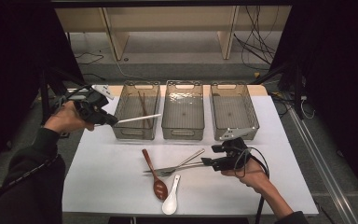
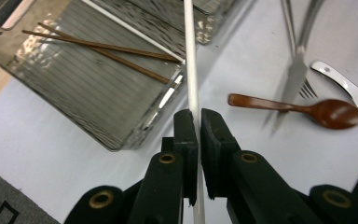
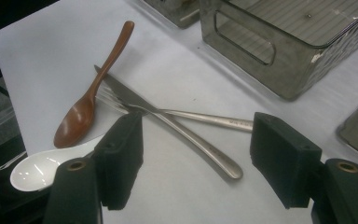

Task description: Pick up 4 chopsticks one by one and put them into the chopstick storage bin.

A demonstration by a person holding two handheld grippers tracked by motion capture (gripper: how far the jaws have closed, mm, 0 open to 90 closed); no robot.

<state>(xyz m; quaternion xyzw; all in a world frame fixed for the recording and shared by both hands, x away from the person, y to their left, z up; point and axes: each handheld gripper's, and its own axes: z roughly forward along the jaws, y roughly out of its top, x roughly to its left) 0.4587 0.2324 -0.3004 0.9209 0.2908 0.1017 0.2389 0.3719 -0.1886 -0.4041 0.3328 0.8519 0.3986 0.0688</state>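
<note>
Pale wooden shelving [image 1: 168, 23] behind white table [image 1: 112, 172], grey floor [image 1: 177, 65], loose cables [image 1: 256, 42].

Clamped in the matt black plastic left gripper [image 2: 197, 122], the smooth white chopstick [image 2: 190, 65] looks like plastic, beyond it lie glossy brown wooden chopsticks [image 2: 105, 51] in a smoky translucent ribbed plastic bin [image 2: 74, 88], while before the right gripper [image 3: 196, 154] shiny metal cutlery [image 3: 186, 128] crosses.

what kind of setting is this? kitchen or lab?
Most likely a lab data-collection bench, not a kitchen: a white table framed in black, loose cables on the floor behind, and three clear bins lined up for sorting cutlery. The left tool holds a white chopstick.
</note>
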